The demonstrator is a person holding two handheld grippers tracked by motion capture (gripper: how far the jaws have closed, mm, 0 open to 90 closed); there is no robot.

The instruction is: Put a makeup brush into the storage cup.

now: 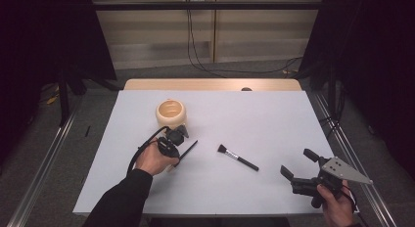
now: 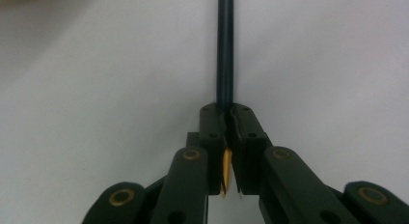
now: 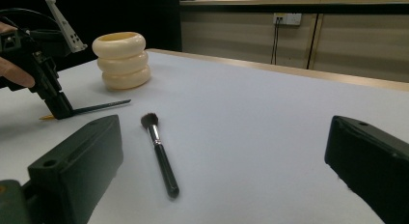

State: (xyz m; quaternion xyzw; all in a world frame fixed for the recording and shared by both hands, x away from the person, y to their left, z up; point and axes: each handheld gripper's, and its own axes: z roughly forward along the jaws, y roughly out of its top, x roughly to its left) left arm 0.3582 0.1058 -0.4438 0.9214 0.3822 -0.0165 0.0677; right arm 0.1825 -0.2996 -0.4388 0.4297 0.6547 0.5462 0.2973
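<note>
Your left gripper (image 1: 177,147) sits left of centre in the high view, its jaws clenched on a thin dark pencil (image 1: 189,149). In the left gripper view the two black pads meet around that pencil (image 2: 225,50), whose shaft runs straight up the middle of the frame, while a yellow tip pokes out below the pads, between the jaw arms. In the right gripper view, at the left edge, the left gripper (image 3: 58,107) points steeply down at the table (image 3: 270,118) and the pencil (image 3: 101,107) lies low and nearly flat, its free end aimed at the right of the frame (whether that end touches the surface, I cannot tell).

Just above your left gripper in the high view stands a cream ribbed holder (image 1: 171,112), upright and with its mouth open; it is near the gripper but apart from it.

A makeup brush (image 1: 238,157) lies flat near the centre of the table (image 1: 274,114), bristles toward the upper left, handle toward the lower right, touched by neither gripper.

Your right gripper (image 1: 298,163) rests at the lower right of the high view, jaws spread wide with nothing between them; in its own view the two black jaws stand far apart at the bottom corners, with the brush (image 3: 160,151) lying between and beyond them.
</note>
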